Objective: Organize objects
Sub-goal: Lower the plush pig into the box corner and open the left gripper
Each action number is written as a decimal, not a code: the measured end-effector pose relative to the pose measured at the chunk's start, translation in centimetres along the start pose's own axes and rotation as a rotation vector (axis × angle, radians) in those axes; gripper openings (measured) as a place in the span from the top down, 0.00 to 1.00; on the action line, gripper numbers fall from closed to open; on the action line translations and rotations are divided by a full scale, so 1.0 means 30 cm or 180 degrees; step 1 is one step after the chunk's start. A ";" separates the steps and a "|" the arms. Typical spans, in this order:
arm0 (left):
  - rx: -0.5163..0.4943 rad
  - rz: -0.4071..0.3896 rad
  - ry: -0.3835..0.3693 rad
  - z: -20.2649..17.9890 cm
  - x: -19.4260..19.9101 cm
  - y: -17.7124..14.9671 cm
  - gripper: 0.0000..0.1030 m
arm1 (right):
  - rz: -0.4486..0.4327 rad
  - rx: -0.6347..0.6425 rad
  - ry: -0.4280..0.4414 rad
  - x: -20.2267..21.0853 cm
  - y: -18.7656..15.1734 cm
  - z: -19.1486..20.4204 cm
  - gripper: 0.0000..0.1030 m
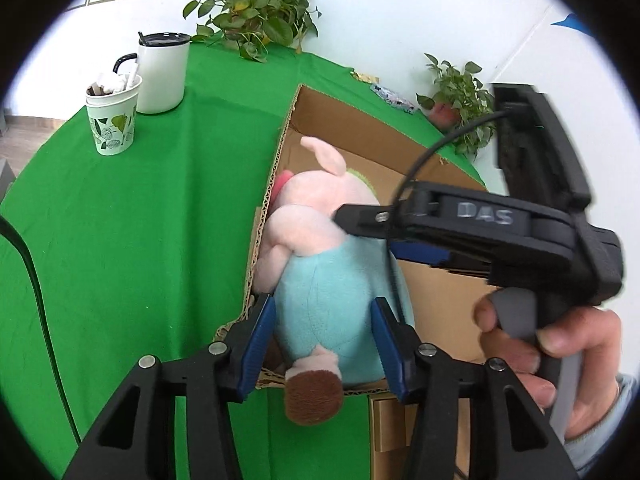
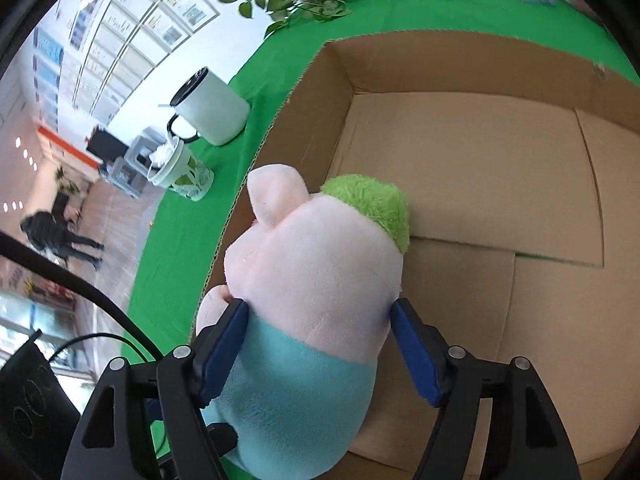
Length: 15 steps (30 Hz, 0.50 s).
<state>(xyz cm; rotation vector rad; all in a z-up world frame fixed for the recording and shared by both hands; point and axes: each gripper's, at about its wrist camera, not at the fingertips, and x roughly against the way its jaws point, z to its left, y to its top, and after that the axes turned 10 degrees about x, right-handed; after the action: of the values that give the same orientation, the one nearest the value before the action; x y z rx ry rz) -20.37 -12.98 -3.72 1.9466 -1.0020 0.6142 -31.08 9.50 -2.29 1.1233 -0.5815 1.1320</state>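
A pink plush pig (image 1: 320, 216) in a light-blue shirt hangs over the near left corner of an open cardboard box (image 1: 360, 132). My left gripper (image 1: 324, 320) is closed around its blue body, pads pressing both sides. My right gripper (image 2: 320, 320) grips the pig (image 2: 316, 272) at the neck, where pink head meets blue shirt; it also shows in the left wrist view (image 1: 352, 220) from the side, held by a hand. The pig has a green tuft (image 2: 368, 204) on its head. The box floor (image 2: 500, 184) is bare cardboard.
The box stands on a green cloth table (image 1: 140, 220). A white lidded mug (image 1: 162, 72) and a leaf-patterned paper cup (image 1: 114, 120) stand at the left. Potted plants (image 1: 256, 4) sit at the far edge. A black cable (image 1: 28, 264) runs along the left.
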 end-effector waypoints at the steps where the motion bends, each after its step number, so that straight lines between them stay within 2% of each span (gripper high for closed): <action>1: -0.0014 -0.0007 0.0033 -0.005 0.003 0.000 0.53 | -0.0058 -0.0030 -0.0044 0.018 -0.008 0.004 0.32; 4: -0.0097 -0.0105 0.0097 -0.018 0.017 -0.008 0.53 | -0.0311 0.0013 -0.0230 0.131 -0.061 0.029 0.30; 5: -0.0152 -0.0171 0.0149 -0.023 0.025 -0.014 0.53 | -0.0424 0.0050 -0.0274 0.181 -0.092 0.039 0.26; 6: -0.0219 -0.0281 0.0222 -0.039 0.053 -0.025 0.53 | -0.0550 0.0069 -0.0325 0.239 -0.132 0.046 0.22; 8: -0.0342 -0.0505 0.0254 -0.071 0.114 -0.053 0.53 | -0.0834 0.0084 -0.0464 0.355 -0.227 0.057 0.03; 9: -0.0406 -0.0596 0.0256 -0.085 0.139 -0.068 0.51 | -0.0985 0.0089 -0.0531 0.417 -0.290 0.061 0.00; 11: -0.0580 -0.0868 0.0317 -0.136 0.217 -0.116 0.30 | -0.1146 0.0072 -0.0637 0.505 -0.405 0.062 0.01; 13: -0.0737 -0.1164 0.0346 -0.187 0.295 -0.179 0.21 | -0.1212 0.0061 -0.0726 0.560 -0.518 0.067 0.01; 15: -0.0875 -0.1322 0.0334 -0.235 0.352 -0.241 0.21 | -0.1246 0.0077 -0.0862 0.588 -0.616 0.084 0.01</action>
<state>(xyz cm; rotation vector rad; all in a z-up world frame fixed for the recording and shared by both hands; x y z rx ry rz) -8.78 -9.02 4.24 1.7833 -0.5576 0.3194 -7.25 14.25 6.05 1.3537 -0.5262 0.6565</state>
